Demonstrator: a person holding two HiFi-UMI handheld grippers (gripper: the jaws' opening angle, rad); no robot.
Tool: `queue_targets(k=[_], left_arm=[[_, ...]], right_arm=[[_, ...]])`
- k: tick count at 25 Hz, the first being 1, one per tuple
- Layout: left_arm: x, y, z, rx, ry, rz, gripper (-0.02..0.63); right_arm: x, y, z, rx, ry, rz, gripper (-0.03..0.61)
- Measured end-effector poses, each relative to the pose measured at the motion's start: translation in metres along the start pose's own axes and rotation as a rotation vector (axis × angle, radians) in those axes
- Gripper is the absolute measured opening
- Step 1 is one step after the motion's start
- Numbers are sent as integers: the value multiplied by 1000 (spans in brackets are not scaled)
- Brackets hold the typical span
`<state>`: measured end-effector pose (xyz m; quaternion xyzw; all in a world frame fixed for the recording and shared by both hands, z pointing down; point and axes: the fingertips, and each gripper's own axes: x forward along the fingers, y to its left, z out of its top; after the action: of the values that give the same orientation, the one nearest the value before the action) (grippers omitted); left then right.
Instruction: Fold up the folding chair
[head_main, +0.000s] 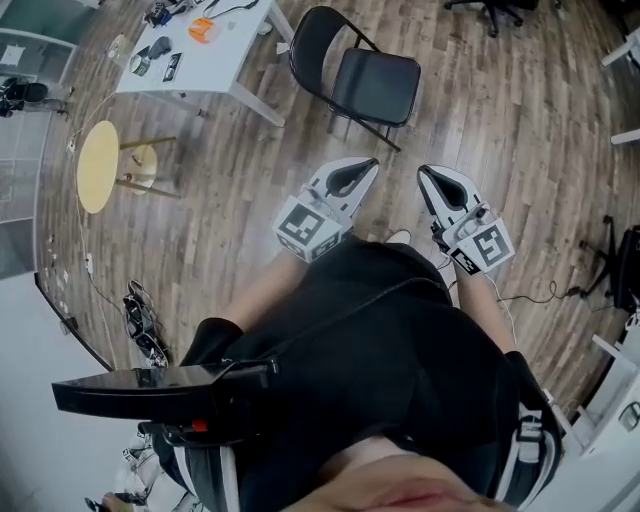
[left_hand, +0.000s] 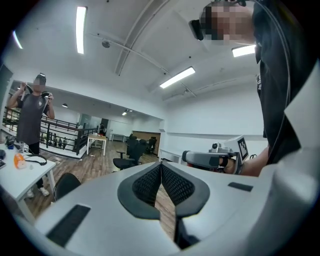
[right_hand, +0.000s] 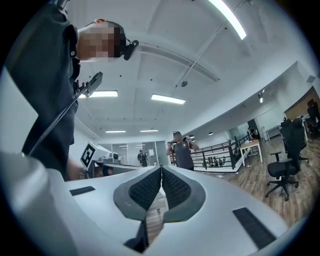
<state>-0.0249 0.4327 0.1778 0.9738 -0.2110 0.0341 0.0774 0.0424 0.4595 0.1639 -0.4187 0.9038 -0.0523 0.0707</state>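
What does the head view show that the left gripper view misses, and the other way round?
Only the head view: the seat of the open folding chair on the wood floor, and a yellow round stool. Only the left gripper view: ceiling lights, a standing person and a railing. Both: the white table, the right gripper, and the left gripper, shut and empty.

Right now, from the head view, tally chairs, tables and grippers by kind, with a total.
Folding chair: 1
Office chair, base only: 1
White table: 1
Round yellow-topped table: 1
Grippers: 2, left gripper and right gripper
Total: 6
White pieces at the right edge are too cut off to count.
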Motion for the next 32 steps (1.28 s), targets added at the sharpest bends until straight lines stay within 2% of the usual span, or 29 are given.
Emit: queue_targets(k=[7, 11, 16, 27, 29, 32], left_arm=[[-5, 48, -7, -16, 4, 3, 6], [-3, 87, -5, -21, -2, -28, 6], [5, 144, 3, -37, -13, -82, 6], [-4, 247, 11, -42, -21, -154, 6], [-5, 263, 10, -14, -15, -149, 6], [0, 271, 8, 81, 2, -157, 6]], right_arm=[[45, -8, -19, 18, 21, 2, 14], [86, -17, -17, 36, 14, -35, 12], [145, -32, -24, 19, 57, -67, 14], [239, -59, -40, 8, 95, -176, 14], [248, -63, -41, 8, 94, -197, 14], [253, -68, -47, 15, 116, -219, 14]])
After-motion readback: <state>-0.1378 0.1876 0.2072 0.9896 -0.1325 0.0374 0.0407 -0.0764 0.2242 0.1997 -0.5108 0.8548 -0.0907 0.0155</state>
